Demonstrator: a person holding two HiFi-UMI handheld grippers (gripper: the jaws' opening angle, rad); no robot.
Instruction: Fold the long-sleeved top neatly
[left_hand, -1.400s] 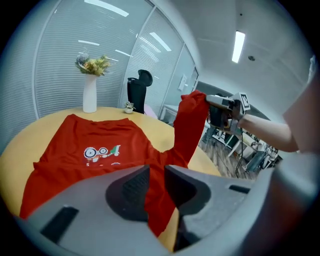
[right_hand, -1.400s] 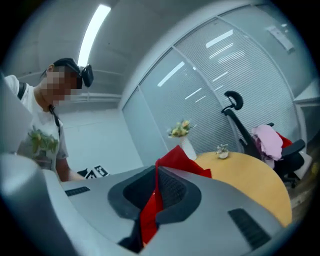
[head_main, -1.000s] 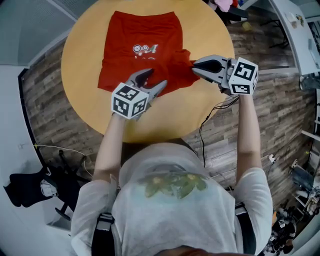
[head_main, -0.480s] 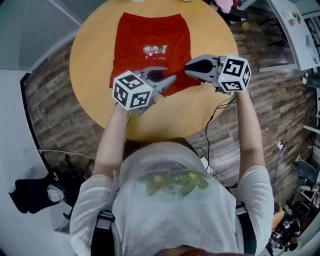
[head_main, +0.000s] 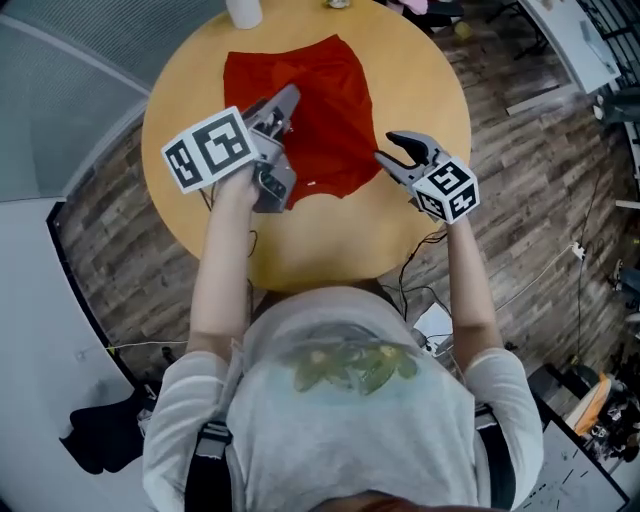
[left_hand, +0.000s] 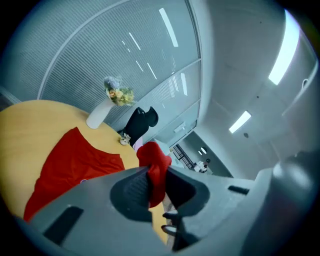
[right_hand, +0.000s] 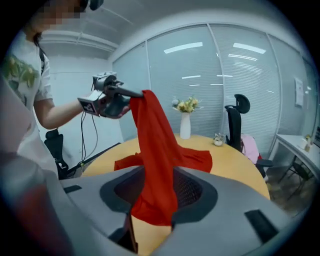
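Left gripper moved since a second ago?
Yes. The left gripper, whose jaws have just closed on the red top, went from the near edge of the table up and toward its left rim.

The red long-sleeved top (head_main: 335, 120) lies mostly spread flat beyond both pairs of jaws. One bunched end is raised, pinched between the just-closed jaws of the left gripper (head_main: 283, 103). From there a strip hangs loose between the jaws of the right gripper (head_main: 393, 150), which have just opened.

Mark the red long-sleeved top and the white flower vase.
red long-sleeved top (head_main: 340, 130), head view, on the part lying flat.
white flower vase (right_hand: 185, 131), right gripper view, on its body.
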